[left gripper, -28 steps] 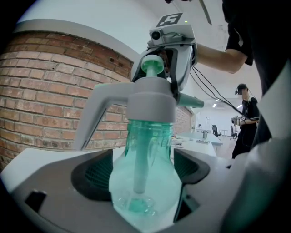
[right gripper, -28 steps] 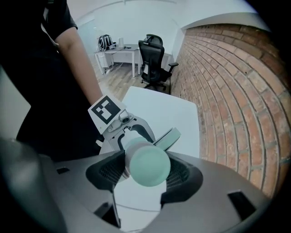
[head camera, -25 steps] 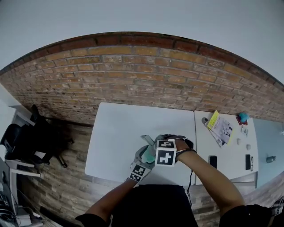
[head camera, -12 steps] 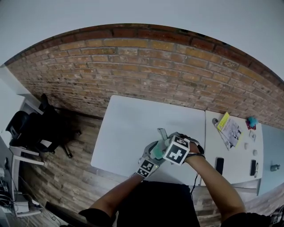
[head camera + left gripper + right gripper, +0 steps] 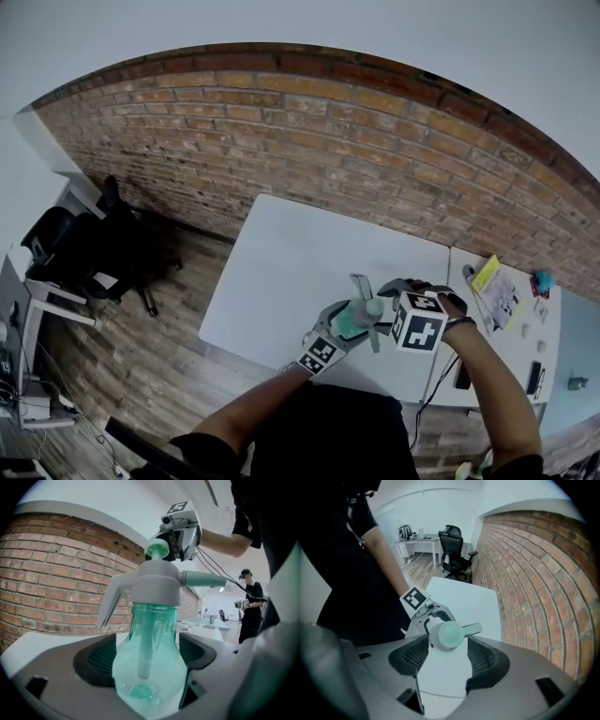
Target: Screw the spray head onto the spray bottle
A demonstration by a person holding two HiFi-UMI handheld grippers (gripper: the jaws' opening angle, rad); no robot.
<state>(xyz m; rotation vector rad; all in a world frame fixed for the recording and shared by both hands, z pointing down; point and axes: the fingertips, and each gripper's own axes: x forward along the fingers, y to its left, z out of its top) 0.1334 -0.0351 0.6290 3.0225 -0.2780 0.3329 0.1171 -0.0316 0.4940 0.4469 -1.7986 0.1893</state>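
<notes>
Left tool [image 5: 149,660] grips one bottle [image 5: 153,620]; right tool [image 5: 443,660] gapes over one head [image 5: 154,581].

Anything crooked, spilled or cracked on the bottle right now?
Nothing stands out. The spray head sits level on the spray bottle, which stands upright in the left hand-held gripper. No liquid shows on the table.

The left gripper [image 5: 339,326] holds a green spray bottle [image 5: 355,322] at the white table's [image 5: 281,267] five o'clock edge. The right gripper [image 5: 397,315] hovers just beside it, at its three o'clock.
</notes>
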